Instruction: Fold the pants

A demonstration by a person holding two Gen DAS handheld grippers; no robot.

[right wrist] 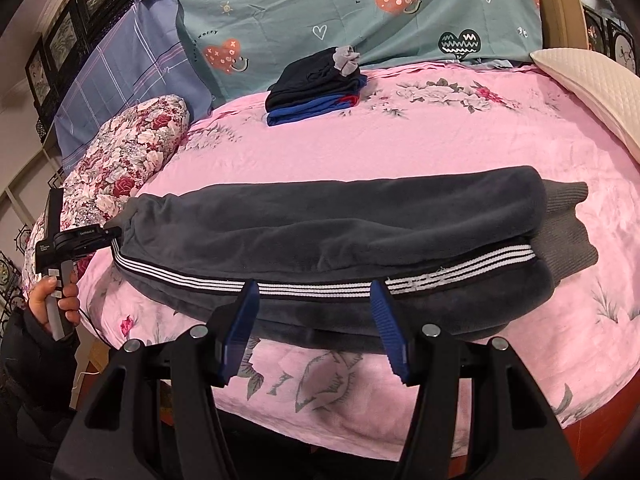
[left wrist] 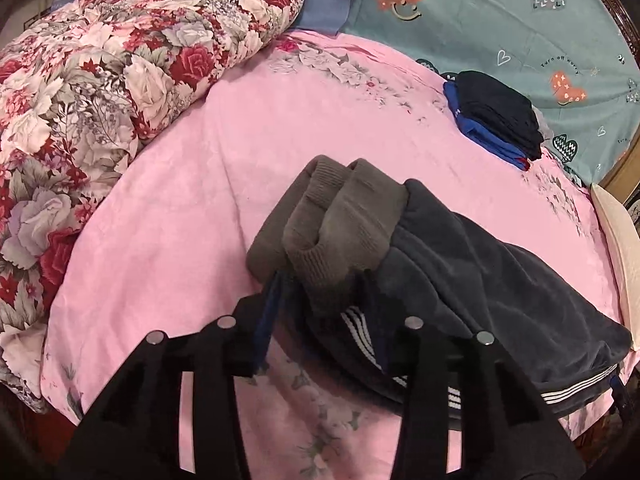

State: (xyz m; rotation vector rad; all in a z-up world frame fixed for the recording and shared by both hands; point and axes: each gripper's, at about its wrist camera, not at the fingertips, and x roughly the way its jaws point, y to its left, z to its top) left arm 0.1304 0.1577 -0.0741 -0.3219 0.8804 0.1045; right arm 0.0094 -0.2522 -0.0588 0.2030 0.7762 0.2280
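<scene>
The dark grey fleece pants with white side stripes (right wrist: 328, 232) are laid lengthwise across the pink floral bedsheet (right wrist: 400, 152), already doubled leg on leg, with the ribbed grey cuffs (left wrist: 332, 220) at one end. The right gripper (right wrist: 316, 320) is held released just in front of the striped seam, nothing pressed between its blue pads. The left gripper (left wrist: 320, 320) is set at the cuff end with fabric bunched between its fingers; whether the cloth is actually clenched cannot be told. A slipped layer is the likely trouble: thick, slippery fleece could slide apart if only the top leg is caught, skewing the fold. Only the right view shows the full length of the garment and the hand (right wrist: 56, 300) on the other handle; only the left view shows the cuffs closely.
</scene>
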